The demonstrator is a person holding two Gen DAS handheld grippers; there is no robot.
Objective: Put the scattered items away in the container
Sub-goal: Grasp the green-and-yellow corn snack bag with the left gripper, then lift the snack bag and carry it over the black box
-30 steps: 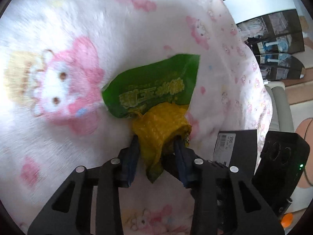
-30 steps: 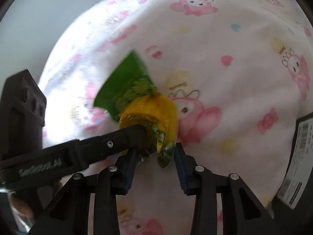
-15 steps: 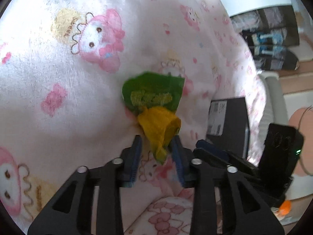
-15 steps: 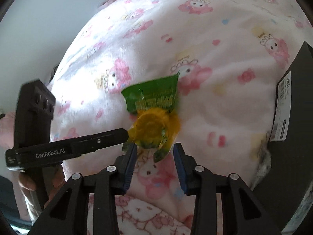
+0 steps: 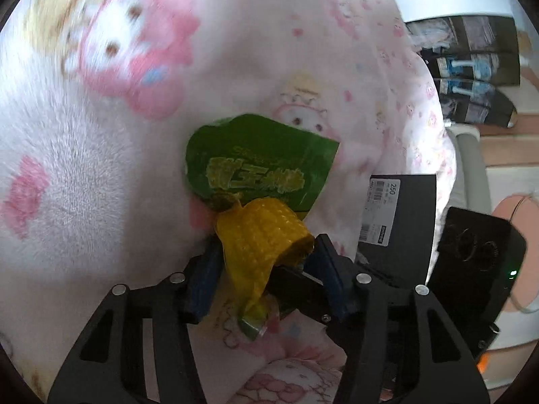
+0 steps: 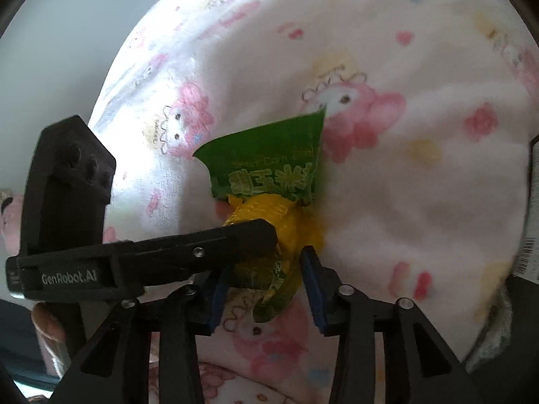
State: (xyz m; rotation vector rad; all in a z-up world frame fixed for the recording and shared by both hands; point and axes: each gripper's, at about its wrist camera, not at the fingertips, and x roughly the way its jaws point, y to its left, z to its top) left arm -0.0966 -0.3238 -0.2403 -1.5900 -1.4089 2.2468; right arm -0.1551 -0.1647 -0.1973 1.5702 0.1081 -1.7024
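A green and yellow snack packet [image 5: 259, 181] hangs over the pink cartoon blanket [image 5: 84, 202]. Its crumpled yellow lower part sits between the pads of my left gripper [image 5: 266, 262], whose jaws are opening and stand slightly off the packet. My right gripper [image 6: 262, 276] is shut on the same packet [image 6: 269, 171] at its lower tail. In the right wrist view, one black finger of the left gripper [image 6: 202, 252] crosses in from the left and lies against the yellow part. The right gripper's body [image 5: 478, 252] shows at the right of the left wrist view.
A black box with a white barcode label [image 5: 401, 215] lies on the blanket to the right, and its edge [image 6: 532, 202] shows at the far right of the right wrist view. A dark shelf unit [image 5: 471, 77] stands beyond the bed. A grey wall [image 6: 67, 33] is at the left.
The left jaws have spread wider around the packet. Both cameras have come closer to the blanket than half a second ago, and the packet stays between both pairs of fingers.
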